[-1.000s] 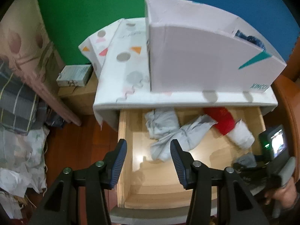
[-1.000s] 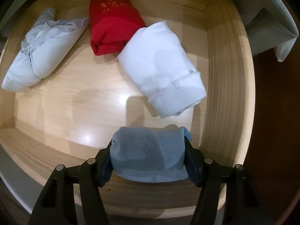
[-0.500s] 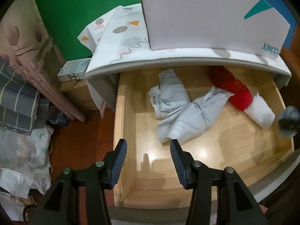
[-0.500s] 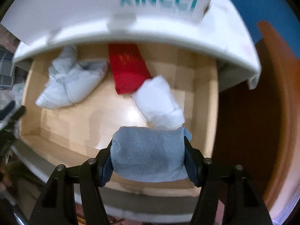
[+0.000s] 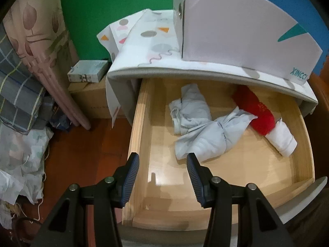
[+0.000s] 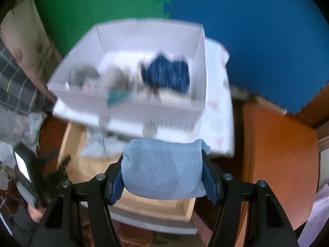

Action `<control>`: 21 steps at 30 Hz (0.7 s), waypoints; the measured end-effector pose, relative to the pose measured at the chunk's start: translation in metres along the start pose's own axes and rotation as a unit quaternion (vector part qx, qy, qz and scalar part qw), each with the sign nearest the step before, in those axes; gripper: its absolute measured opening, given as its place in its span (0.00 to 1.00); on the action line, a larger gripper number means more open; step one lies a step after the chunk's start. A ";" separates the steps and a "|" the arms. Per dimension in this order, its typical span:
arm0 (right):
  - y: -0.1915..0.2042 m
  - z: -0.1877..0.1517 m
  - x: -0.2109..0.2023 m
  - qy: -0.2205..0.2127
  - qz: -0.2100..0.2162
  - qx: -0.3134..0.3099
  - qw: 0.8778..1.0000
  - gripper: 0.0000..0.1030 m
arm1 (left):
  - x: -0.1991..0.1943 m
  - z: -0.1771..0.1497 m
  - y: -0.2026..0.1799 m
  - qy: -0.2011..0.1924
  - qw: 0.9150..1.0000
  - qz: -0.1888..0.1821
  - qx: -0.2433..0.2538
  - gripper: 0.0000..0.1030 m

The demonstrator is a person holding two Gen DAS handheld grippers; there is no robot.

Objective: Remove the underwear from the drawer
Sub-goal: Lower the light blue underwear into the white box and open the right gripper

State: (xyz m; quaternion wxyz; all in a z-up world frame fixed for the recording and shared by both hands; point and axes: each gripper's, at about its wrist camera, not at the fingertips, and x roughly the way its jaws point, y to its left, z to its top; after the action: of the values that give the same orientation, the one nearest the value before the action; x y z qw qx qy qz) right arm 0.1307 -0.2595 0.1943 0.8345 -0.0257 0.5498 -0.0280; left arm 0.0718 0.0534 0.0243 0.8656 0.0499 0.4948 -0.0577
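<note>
**Blue roll clear of the drawer, white box ahead**

Clamped in the right gripper (image 6: 163, 177): a light blue rolled pair of underwear (image 6: 162, 168), soft, fuzzy knit, pads pressing both ends. Hanging above the open wooden drawer (image 5: 135, 127), facing the white cardboard box (image 6: 131, 65) on top. Best carried level over the box rim, grip firm, released low inside. Left gripper (image 5: 162, 177) empty, jaws apart, over the drawer's front left corner. Waiting on smooth pale wood: two crumpled grey bundles (image 5: 207, 135), a red roll (image 5: 257, 113), a white ribbed roll (image 5: 282, 138).
</note>
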 end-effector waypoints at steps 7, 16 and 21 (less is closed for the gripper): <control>0.021 0.070 -0.005 -0.030 0.012 0.002 0.999 0.59 | -0.003 0.000 -0.005 -0.013 1.000 0.007 0.011 0.48; 0.057 0.113 0.054 0.001 0.020 -0.006 1.000 0.59 | -0.003 0.001 0.005 -0.012 1.000 -0.003 -0.013 0.48; 0.061 0.115 0.078 0.015 0.024 -0.005 1.000 0.67 | -0.002 0.001 0.004 -0.010 1.000 -0.006 -0.011 0.48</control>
State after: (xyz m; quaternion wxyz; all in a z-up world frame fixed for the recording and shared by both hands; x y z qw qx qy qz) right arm 0.2680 -0.2035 0.1633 0.8265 -0.0164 0.5627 -0.0060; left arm 0.0723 0.0571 0.0269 0.8707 0.0369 0.4869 -0.0582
